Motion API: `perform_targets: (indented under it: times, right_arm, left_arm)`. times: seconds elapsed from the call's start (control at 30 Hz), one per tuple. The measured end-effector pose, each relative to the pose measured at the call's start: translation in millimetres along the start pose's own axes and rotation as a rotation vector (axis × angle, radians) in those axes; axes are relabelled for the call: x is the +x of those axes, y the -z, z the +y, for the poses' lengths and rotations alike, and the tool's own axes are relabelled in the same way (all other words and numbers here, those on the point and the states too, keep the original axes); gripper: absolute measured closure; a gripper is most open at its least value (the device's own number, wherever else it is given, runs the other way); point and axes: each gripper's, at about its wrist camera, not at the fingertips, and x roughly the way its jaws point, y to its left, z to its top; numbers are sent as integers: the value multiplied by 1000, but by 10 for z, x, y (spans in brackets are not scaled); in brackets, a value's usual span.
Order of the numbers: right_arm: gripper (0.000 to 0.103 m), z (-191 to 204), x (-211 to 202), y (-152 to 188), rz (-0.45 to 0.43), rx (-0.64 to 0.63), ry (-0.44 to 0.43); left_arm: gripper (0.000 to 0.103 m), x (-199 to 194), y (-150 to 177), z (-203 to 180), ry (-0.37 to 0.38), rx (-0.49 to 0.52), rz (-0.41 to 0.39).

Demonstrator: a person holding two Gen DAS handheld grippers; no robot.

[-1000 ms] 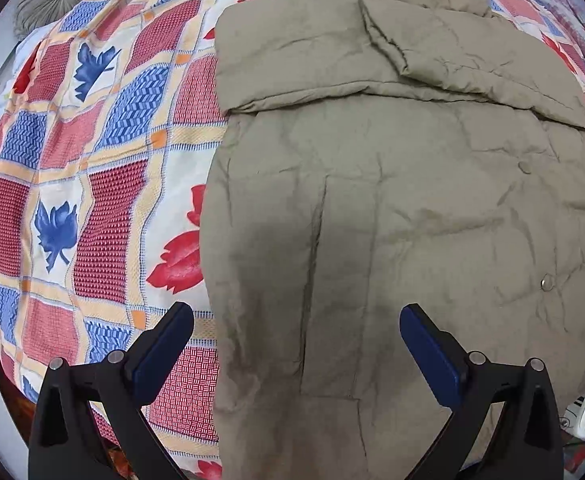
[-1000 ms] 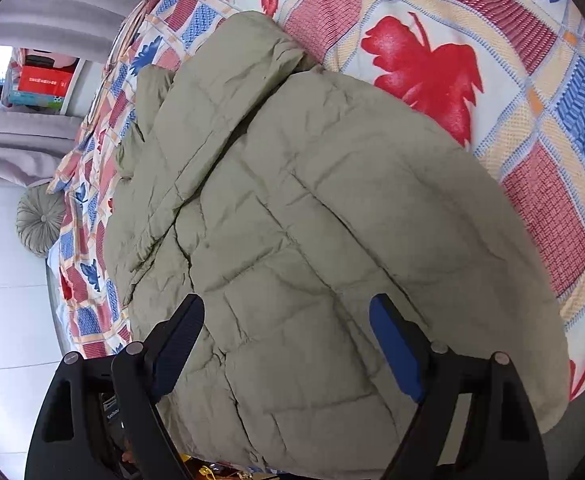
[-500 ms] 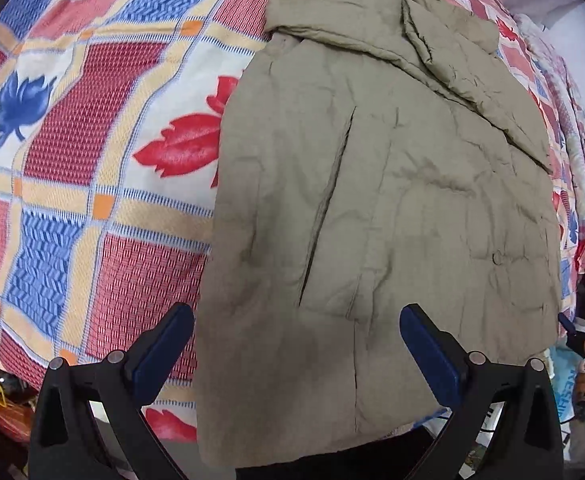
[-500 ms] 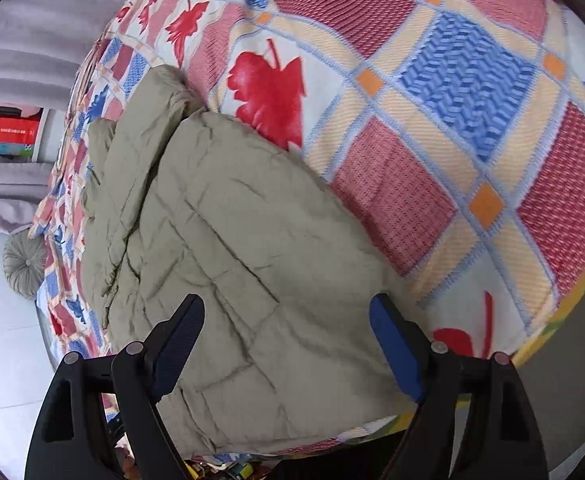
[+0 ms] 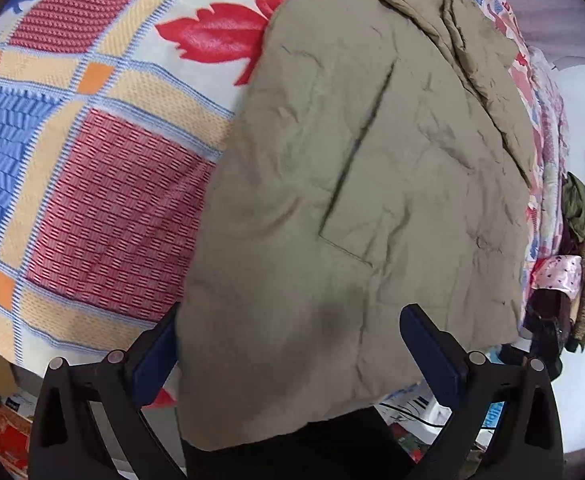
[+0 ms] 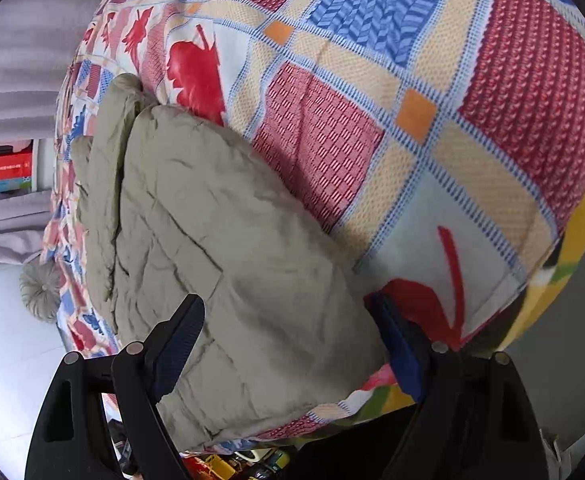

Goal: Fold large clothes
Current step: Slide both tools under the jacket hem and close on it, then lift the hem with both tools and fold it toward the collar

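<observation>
Left wrist view: a khaki padded jacket (image 5: 356, 184) lies spread flat on a bed, over a patchwork-print bedspread (image 5: 104, 184) of red, blue and cream squares with red leaves. The jacket's hem hangs over the near edge of the bed. A long pocket seam runs diagonally down its front, and a sleeve is folded across its far end. The left tool (image 5: 292, 360) hovers at the hem with its blue-padded fingers spread wide; the left finger (image 5: 154, 360) sits partly behind the jacket's edge, the right finger (image 5: 428, 352) in front of the fabric, and nothing is gripped. To the right, past the bed, a heap of clothes (image 5: 572, 256) sits against a pale wall.

Right wrist view: the same jacket (image 6: 228, 264) runs away along the bed toward the upper left, its quilted surface creased, its near corner drooping over the edge of the bedspread (image 6: 412, 128). The right tool (image 6: 288, 344) is held open over that corner, one finger (image 6: 180, 340) over the jacket and the other (image 6: 396, 352) beside the jacket's edge, over the bedspread. A round grey cushion (image 6: 40, 288) lies beside the far side of the bed, with grey curtains (image 6: 16, 60) and a red box (image 6: 8, 166) beyond.
</observation>
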Motion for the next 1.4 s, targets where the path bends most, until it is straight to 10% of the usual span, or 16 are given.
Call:
perform_targets:
  times: [0.13,0.5,0.63,0.73,1.4]
  right_arm:
    - [16,65,192,132,124,39,-185]
    - [22,316,506,367,202,-5,-242]
    - [63,354,578,373,227,-6,-213]
    - [91,406,562,380,216,-51,-167]
    - [94,1791,20,-24,68,-414,-228]
  left_arm:
    - [0,103,41,-129,51,6,40]
    - [3,354,-35,-503,60,55,86]
    - [70,393,-71,-506,-36,57,93]
    - [85,286,-102,-483,-2,36,66]
    - [85,-1153,-1067,-1279,155,170,-347]
